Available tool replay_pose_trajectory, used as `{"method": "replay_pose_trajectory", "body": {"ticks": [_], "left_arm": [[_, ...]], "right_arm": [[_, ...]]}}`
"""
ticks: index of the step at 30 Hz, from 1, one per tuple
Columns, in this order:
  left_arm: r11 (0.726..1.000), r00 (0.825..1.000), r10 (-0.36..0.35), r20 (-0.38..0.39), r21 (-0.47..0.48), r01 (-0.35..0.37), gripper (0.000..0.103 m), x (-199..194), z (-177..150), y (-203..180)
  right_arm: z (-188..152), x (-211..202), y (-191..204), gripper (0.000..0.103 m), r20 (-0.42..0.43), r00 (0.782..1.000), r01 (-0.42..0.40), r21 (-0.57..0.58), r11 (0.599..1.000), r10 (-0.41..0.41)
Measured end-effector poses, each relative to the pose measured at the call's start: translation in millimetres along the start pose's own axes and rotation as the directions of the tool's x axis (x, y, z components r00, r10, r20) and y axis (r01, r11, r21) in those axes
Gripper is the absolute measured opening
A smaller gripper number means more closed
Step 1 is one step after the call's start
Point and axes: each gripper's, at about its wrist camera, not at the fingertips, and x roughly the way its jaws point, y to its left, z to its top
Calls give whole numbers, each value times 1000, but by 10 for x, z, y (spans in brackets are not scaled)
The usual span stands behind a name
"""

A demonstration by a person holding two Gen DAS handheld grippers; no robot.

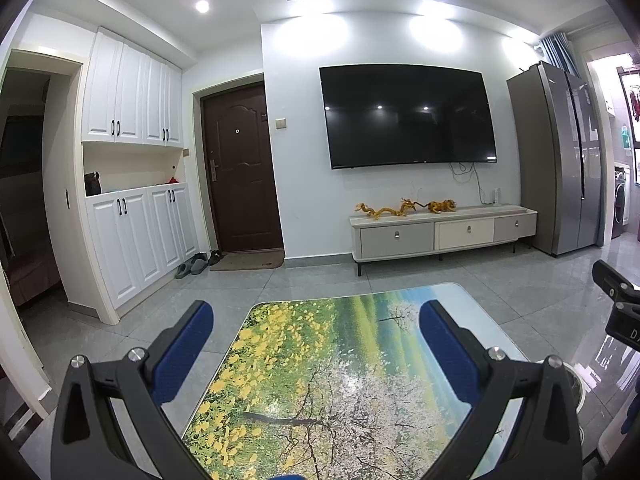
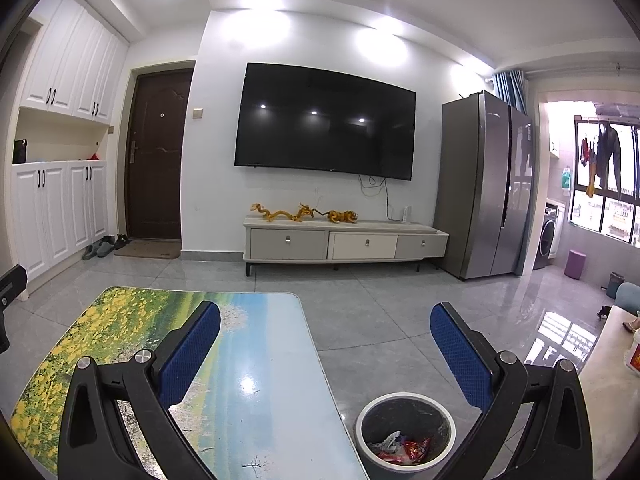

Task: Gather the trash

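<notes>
Trash sits in the bottom of the bin — a red printed wrapper plus pale crumpled film or paper, on the floor just beside the right edge of the tabletop. Judgement: light, soft, crinkly stuff; slippery film that collapses under a pinch, not fragile. Best hold is a bunched fold or raised edge, fingers closed well down. The bin itself looks like a rigid round tub with a white rim; the rim wall is the obvious hold if it must move.

No loose trash shows on the tabletop in either view, so collection looks largely done.

Right gripper: fingers spread wide, holding nothing, hovering above the bin and tabletop edge. Left gripper: same — wide open, empty, over the tabletop.

View differences: only the right wrist shows the bin contents, a second pale surface at far right and the balcony. The left wrist shows the tabletop's full floral print and only a sliver of bin rim behind its right finger; contents hidden.
</notes>
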Motion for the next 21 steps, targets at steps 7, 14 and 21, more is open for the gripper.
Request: {"method": "replay_pose_trajectory", "body": {"ticks": [7, 14, 21], "left_arm": [[1000, 1000, 3, 1, -2, -3, 103, -5, -13, 5], [1000, 1000, 1, 1, 5, -1, 103, -17, -25, -4], [1000, 1000, 5, 1, 3, -5, 103, -21, -42, 17]], "right_arm": [[0, -8, 3, 103, 2, 1000, -4, -11, 1000, 4], [-29, -1, -31, 103, -7, 1000, -8, -10, 1000, 8], [-38, 10, -50, 103, -14, 1000, -7, -8, 1000, 7]]}}
